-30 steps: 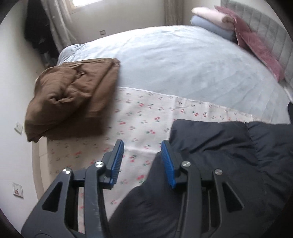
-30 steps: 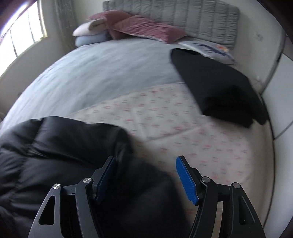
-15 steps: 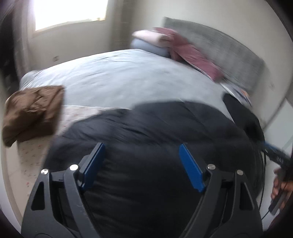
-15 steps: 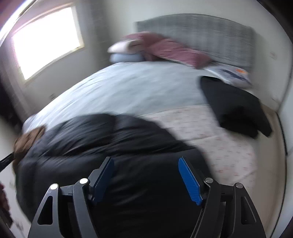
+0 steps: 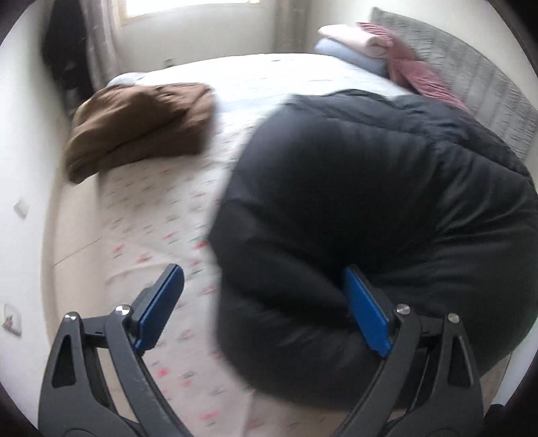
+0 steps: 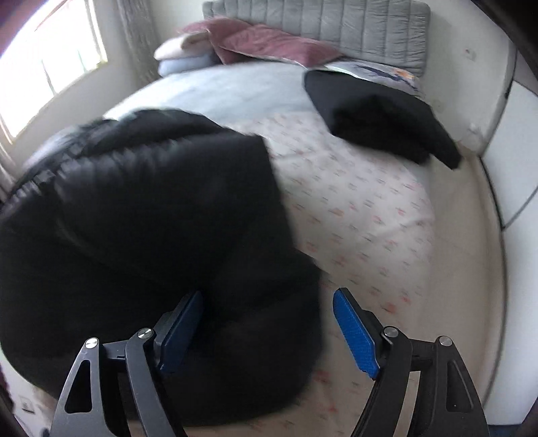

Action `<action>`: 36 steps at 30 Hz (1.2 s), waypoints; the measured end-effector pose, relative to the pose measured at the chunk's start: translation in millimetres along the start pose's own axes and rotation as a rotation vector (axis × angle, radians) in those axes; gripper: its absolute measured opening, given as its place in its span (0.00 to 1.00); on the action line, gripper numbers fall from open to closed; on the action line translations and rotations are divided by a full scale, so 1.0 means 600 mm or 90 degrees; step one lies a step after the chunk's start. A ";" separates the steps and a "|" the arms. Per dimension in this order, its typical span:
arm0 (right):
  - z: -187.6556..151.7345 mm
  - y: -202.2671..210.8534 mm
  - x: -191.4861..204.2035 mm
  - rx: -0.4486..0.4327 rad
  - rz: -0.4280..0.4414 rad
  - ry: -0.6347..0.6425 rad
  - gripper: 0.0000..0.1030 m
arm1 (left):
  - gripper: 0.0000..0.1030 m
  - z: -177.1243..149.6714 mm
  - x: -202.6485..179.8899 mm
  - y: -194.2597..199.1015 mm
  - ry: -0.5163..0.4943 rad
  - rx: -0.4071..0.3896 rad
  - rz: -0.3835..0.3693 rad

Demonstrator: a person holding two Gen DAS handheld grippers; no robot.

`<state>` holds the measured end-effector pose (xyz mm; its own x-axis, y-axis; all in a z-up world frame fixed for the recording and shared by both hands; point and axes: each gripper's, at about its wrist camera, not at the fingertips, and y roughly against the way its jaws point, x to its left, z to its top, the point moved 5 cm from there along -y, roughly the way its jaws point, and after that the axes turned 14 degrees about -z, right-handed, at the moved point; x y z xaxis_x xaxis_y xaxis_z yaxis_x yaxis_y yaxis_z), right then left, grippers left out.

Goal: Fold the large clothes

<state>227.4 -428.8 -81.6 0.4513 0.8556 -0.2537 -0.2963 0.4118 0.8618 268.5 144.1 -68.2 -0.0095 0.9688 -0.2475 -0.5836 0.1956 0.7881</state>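
We see no box, basket or other container in either view; everything lies straight on the bed.

The black puffer jacket is bunched in a thick mound on the flowered sheet, at the near edge of the bed. In the left wrist view it fills the frame from 12 round to 5 o'clock; in the right wrist view the same jacket spreads from 8 to 12 o'clock and into the centre. Its long axis seems to run across the bed, roughly from 9 to 3 o'clock as we look over it. Which end is collar and which is hem we cannot tell, as the cloth is blurred.

Our left gripper stands wide and its jaws are opening. The jacket's edge lies between them and comes up against the blue pad at 4 o'clock, but the other pad is clear of it, over the sheet. Our right gripper is likewise wide and opening. The jacket's edge bulges between its fingers, just beside the pad at 7 o'clock, with the other pad over bare sheet.

A folded brown garment lies at 10 o'clock, a folded black one at 1 o'clock, and pillows against the grey headboard at 12.
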 end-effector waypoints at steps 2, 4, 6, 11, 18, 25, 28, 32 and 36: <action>-0.011 0.005 -0.016 0.006 -0.030 -0.004 0.77 | 0.92 -0.002 0.001 0.025 -0.001 -0.004 0.013; -0.019 0.031 -0.024 0.000 -0.027 -0.021 0.77 | 0.92 -0.003 -0.016 0.055 -0.018 -0.010 0.027; -0.029 0.074 -0.020 -0.021 -0.003 -0.030 0.79 | 0.92 -0.008 -0.046 0.082 -0.027 -0.017 0.014; -0.054 0.203 0.022 -0.090 0.054 -0.015 0.79 | 0.98 -0.035 -0.110 0.128 -0.019 -0.011 -0.038; -0.101 0.286 0.077 -0.124 0.084 0.023 0.84 | 0.99 -0.100 -0.212 0.174 -0.028 0.008 -0.079; -0.163 0.327 0.125 -0.137 0.064 0.080 0.87 | 0.99 -0.163 -0.277 0.199 -0.062 0.049 -0.057; -0.176 0.328 0.143 -0.136 0.062 0.104 0.87 | 0.99 -0.186 -0.300 0.209 -0.085 0.058 -0.067; -0.192 0.331 0.161 -0.126 0.066 0.123 0.87 | 0.99 -0.207 -0.332 0.217 -0.115 0.068 -0.068; -0.201 0.342 0.165 -0.128 0.069 0.127 0.87 | 0.99 -0.215 -0.352 0.231 -0.132 0.064 -0.071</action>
<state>110.0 -221.7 16.9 0.2399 0.9345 -0.2630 -0.5035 0.3514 0.7893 85.2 -52.7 20.6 0.2237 0.9486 -0.2236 -0.4878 0.3076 0.8169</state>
